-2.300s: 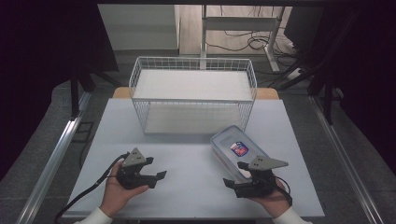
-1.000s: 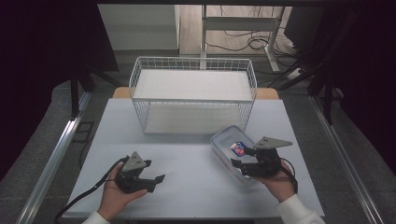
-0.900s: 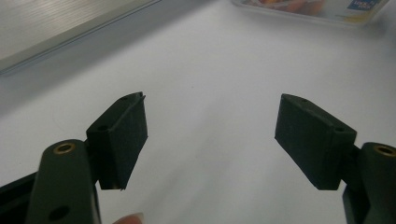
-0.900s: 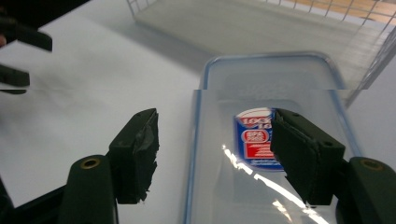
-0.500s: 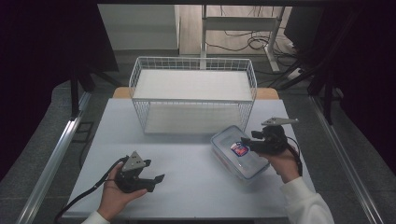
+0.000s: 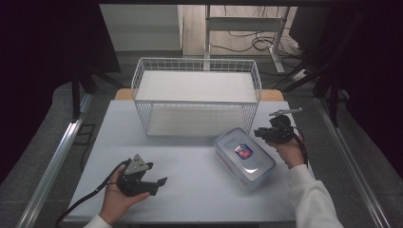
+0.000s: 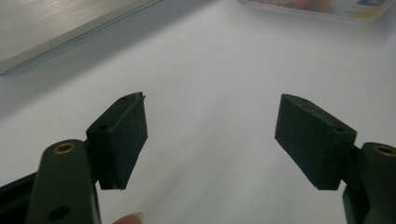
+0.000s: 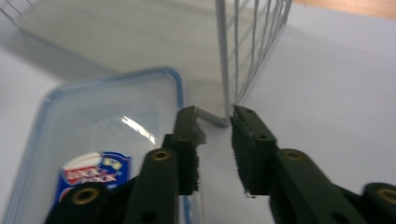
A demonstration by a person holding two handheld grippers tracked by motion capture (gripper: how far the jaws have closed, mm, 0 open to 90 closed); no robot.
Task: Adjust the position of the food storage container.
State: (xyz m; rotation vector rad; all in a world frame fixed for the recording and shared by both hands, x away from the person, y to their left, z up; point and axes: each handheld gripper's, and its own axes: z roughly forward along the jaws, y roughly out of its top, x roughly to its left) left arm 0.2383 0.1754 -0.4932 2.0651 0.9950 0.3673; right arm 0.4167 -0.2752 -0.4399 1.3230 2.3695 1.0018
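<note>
Plastic box (image 6: pixel 244 156) lies ungrasped beside the basket (image 6: pixel 196 97). Right hand-held gripper (image 6: pixel 260 133) has been closing, nearly shut on nothing; left hand-held gripper (image 6: pixel 159 183) rests open, empty.

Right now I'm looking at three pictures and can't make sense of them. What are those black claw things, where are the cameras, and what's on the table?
No robot here: a person holds a two-jawed tool in each hand. One camera looks down from above; the other two ride on the tools, looking along their black jaws. On the white table stand a wire basket and a clear lidded plastic box. The left hand-held gripper rests open over bare table. The right hand-held gripper sits beside the box's far end; its jaws have just been closing, with a narrow gap left and nothing between them. Neither holds anything.
</note>
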